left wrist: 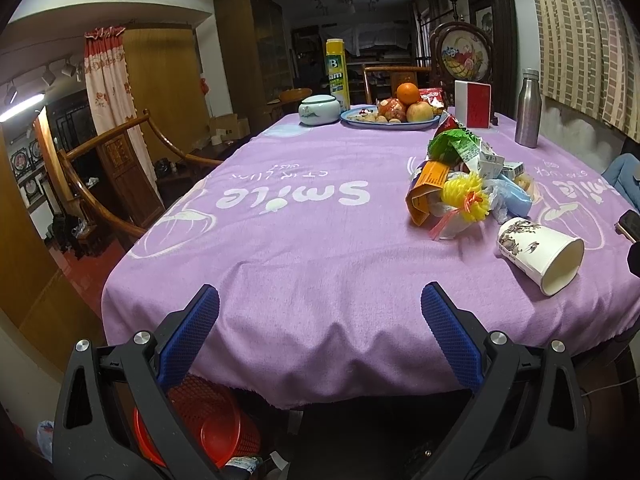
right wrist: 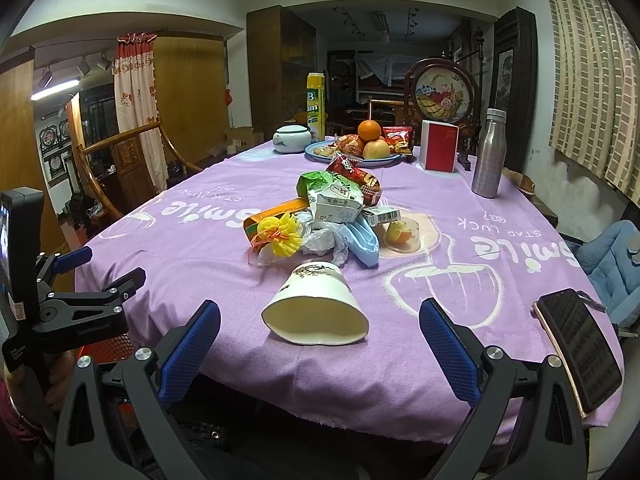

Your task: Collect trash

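A heap of trash (right wrist: 320, 216) lies mid-table on the purple cloth (right wrist: 192, 248): snack wrappers, a crushed carton, an orange box, yellow netting, crumpled plastic, a blue mask and a small jelly cup (right wrist: 402, 234). A paper cup (right wrist: 316, 304) lies on its side in front of it, mouth toward me. My right gripper (right wrist: 320, 324) stands open just short of that cup, nothing between its fingers. My left gripper (left wrist: 320, 308) is open over the near table edge, left of the heap (left wrist: 460, 184) and the paper cup (left wrist: 540, 254). The left gripper also shows at the left edge (right wrist: 108, 268) of the right wrist view.
A red mesh basket (left wrist: 208, 420) sits on the floor under the table edge. A phone (right wrist: 580, 348) lies at the near right corner. At the far end stand a fruit plate (right wrist: 348, 148), a ceramic jar (right wrist: 292, 138), a red box (right wrist: 440, 150) and a steel bottle (right wrist: 488, 160). Wooden chairs stand left.
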The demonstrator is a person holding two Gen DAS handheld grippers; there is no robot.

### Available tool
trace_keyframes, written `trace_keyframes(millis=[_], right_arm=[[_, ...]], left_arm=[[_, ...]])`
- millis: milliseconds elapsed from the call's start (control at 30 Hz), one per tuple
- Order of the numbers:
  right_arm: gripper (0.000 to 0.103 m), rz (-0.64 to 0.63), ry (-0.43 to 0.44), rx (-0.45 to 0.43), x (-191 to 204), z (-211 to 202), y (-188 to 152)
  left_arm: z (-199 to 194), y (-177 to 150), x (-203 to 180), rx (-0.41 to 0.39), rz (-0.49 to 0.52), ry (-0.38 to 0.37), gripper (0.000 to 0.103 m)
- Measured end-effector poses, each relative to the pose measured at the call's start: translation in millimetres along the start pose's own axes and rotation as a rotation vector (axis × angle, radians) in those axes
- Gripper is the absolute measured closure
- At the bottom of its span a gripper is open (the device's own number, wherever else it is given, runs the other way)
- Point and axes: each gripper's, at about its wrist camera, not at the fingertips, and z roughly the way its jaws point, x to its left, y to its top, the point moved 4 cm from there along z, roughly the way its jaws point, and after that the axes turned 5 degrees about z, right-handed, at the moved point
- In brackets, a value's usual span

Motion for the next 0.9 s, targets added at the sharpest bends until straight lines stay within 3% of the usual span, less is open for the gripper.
trace_keyframes(millis=[433, 600, 767, 900], right_arm=[[0.006, -0.002, 0.009, 0.011, 2.4, 3.6, -1.5], [0.006, 0.000, 0.020, 0.026, 4.9, 9.9, -3.2], [0.006, -0.004, 0.036, 0.050, 7.7, 20.8, -2.4], [0.006, -0.012, 0.051, 0.073, 12.2, 32.3, -2.6]], left_arm=[[2.1, -1.2, 2.1, -0.005, -0.015, -0.005, 0.006], [7.5, -4.4, 2.7, 0.025, -0.011, -0.005, 0.006], [14.7, -7.1, 3.7, 0.067, -0.080, -0.052, 0.006], [22.2, -11.1, 4.8, 0.107, -0.063, -0.038, 0.006]])
